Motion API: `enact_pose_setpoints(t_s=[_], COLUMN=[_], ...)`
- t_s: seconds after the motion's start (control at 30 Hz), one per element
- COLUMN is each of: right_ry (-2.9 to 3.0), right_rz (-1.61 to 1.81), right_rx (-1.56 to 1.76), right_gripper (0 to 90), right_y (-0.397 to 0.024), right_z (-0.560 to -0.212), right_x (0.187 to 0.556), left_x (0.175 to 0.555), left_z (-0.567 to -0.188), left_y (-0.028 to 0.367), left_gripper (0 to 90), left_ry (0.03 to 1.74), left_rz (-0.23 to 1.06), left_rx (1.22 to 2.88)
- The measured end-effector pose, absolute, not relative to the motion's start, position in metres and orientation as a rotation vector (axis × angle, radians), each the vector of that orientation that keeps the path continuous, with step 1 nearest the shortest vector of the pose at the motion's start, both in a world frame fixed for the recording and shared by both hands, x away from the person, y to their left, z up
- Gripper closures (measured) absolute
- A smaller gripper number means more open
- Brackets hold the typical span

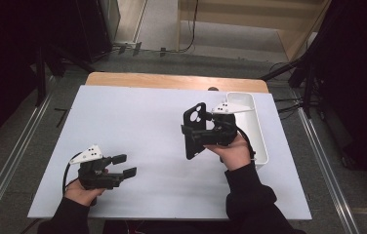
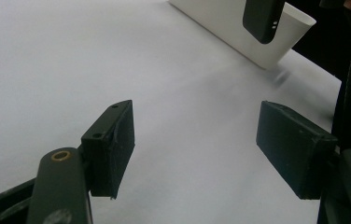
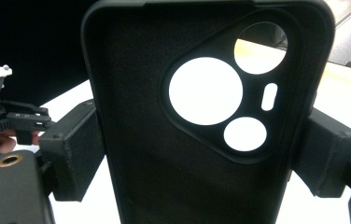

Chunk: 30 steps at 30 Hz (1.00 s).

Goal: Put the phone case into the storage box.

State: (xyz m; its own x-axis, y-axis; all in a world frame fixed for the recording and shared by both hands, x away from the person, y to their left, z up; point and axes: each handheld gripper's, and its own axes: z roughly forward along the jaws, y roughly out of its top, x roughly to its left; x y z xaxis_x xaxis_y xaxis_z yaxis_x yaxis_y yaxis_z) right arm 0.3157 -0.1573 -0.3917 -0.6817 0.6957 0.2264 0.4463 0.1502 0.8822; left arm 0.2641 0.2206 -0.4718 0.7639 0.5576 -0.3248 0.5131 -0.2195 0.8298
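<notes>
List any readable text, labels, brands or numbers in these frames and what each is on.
None can be read.
Phone case, clamped in the right gripper: plain black, camera cutouts, no print.
White bin: no label.
White table cover: blank.
Left gripper, jaws open with nothing between them: its grey plate carries small dark dots, not characters.

Grey carpet floor point(image 1: 20, 141) surrounds a white-topped table point(image 1: 137, 122); dark surroundings.
</notes>
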Motion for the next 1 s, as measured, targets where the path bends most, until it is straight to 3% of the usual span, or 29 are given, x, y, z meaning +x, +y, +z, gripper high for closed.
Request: enact_pose_setpoints(t_s=[0.1, 1.0], right_ry=[2.189, 2.137], right_rz=[1.556, 1.576], right_rx=[1.118, 1.165], right_gripper=[12.4, 12.5], right_y=[-0.16, -0.185], right_z=[-0.389, -0.361], right_x=[0.318, 0.34], left_x=[0.264, 0.262], left_z=[-0.472, -0.473], left_y=[0.223, 0.227], left_gripper=[24.1, 24.1], left_ry=[0.826, 0.845], left_rz=[0.053, 0.051], left_rx=[1.86, 1.85])
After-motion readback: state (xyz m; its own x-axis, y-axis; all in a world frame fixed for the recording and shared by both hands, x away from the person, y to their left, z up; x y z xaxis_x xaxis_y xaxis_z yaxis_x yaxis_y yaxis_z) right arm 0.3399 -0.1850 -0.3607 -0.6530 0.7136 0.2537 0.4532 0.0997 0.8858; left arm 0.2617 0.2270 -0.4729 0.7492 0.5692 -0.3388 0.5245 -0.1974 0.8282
